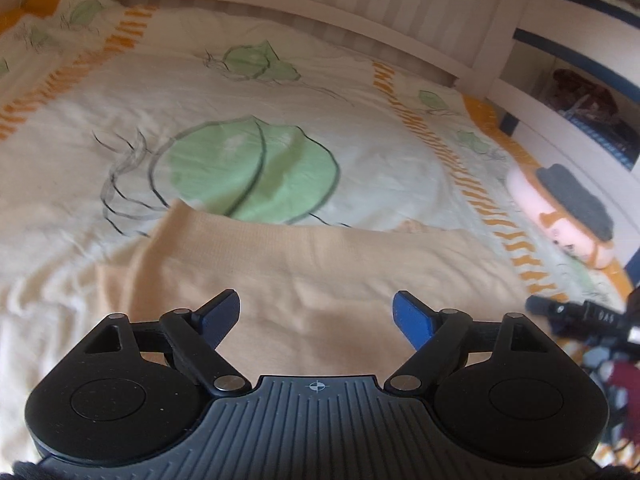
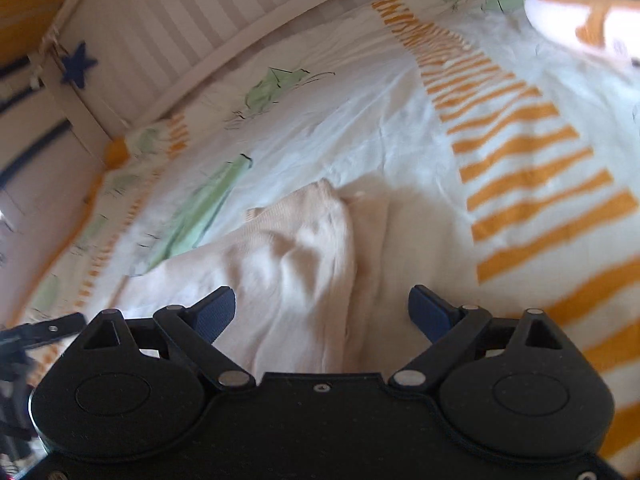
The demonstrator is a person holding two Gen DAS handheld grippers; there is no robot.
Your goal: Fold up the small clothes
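A peach knit garment [image 1: 320, 264] lies spread on a bed [image 1: 60, 184] dressed in a white cover printed with green leaves and orange stripes, a white slatted rail [image 1: 304, 4] running along the far side. The left tool [image 1: 316, 316] hangs above the garment's near part, its two blue fingers [image 1: 412, 320] wide apart with nothing between them and no pad pressing on the cloth; the fabric stretches away from the tool toward the far side, its far edge crossing the large green leaf print. At the far right of the left wrist view, a pale pink stuffed toy [image 1: 560, 216] with a dark hat rests near the bed's edge, well apart from the garment. A shelf [image 1: 592, 120] beyond the bed holds dark items too blurred to name.

In the right wrist view, the right tool [image 2: 322, 312] also stands with its fingers [image 2: 212, 316] spread and empty, poised over the same garment [image 2: 288, 264]. Here the cloth is bunched into soft folds, a rounded hump rising just beyond the tool and slightly left of its middle, with an edge trailing off to the left. The orange-striped band of the cover runs along the right side, and the toy [image 2: 580, 12] sits at the far right corner. A blue star [image 2: 78, 64] hangs on the rail post at the far left.
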